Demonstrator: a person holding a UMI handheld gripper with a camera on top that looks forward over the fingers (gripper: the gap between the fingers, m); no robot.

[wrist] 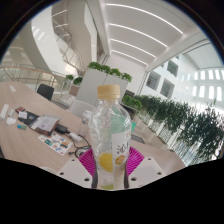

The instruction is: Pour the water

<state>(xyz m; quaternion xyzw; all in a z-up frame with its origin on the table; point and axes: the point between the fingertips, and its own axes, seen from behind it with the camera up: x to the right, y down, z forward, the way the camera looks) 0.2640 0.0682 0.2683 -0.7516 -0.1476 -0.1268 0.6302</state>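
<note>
Gripper view shows a clear plastic bottle [108,140] held upright between the two fingers of the tool [107,172], which are pressed on its lower part from both sides. The pink pads [92,160] can be seen through the bottle. The bottle is lifted up, with the counter [25,140] seen low behind it. The carrying step seems to be in hand, and no pouring is seen yet. A yellow cap [108,92] is seen on top, so it may have to be taken off before water can come out. No cup is seen in front, so a place to pour into must be found first; then the bottle must be tipped slowly. The bottle is round and smooth, with thin walls that could bend if squeezed hard. A label with yellow fruit on it is wrapped around the middle. Small things that cannot be told apart are scattered on the wooden counter. Green plants [180,115] are lined up behind it.
</note>
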